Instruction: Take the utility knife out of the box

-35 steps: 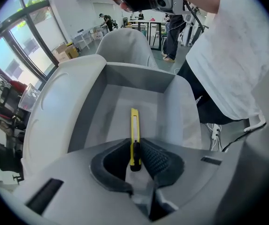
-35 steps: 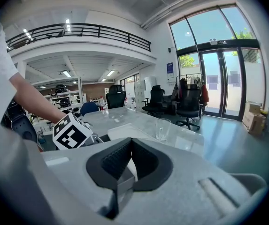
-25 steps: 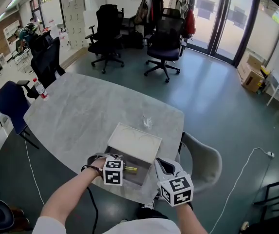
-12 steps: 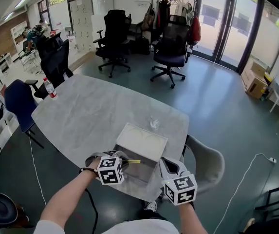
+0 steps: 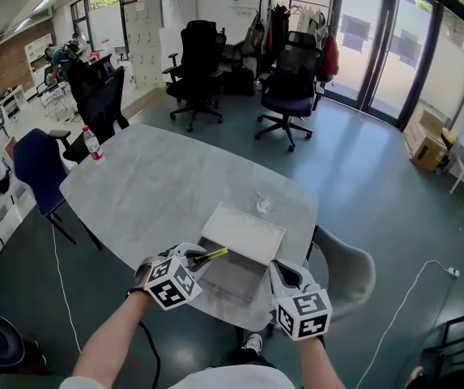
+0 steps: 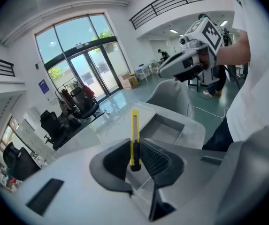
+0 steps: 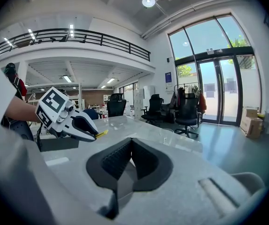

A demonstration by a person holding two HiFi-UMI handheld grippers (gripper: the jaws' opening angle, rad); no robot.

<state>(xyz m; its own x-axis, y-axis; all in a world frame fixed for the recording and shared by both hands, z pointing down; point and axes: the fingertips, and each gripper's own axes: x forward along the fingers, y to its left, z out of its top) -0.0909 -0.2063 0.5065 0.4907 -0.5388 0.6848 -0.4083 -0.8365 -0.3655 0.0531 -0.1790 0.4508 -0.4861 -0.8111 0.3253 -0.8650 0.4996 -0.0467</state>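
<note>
The yellow utility knife (image 6: 134, 136) is clamped between the pads of my left gripper (image 6: 135, 145) and sticks out past the fingertips. In the head view the left gripper (image 5: 197, 259) holds the knife (image 5: 214, 254) in the air above the near left corner of the open grey box (image 5: 233, 275), whose lid (image 5: 244, 233) lies folded back. The box's inside (image 6: 168, 131) shows nothing else. My right gripper (image 5: 281, 268) hovers by the box's near right corner; its jaws (image 7: 131, 142) are shut and empty.
The box rests near the front edge of a grey oval table (image 5: 159, 186). On the table are a water bottle (image 5: 92, 144) at the far left and a small clear object (image 5: 262, 207) behind the box. A grey chair (image 5: 346, 267) stands at the right, a blue chair (image 5: 34, 162) at the left.
My left gripper has risen out of the box with the knife and rolled, so the knife now tilts upward. The right gripper has barely shifted.
</note>
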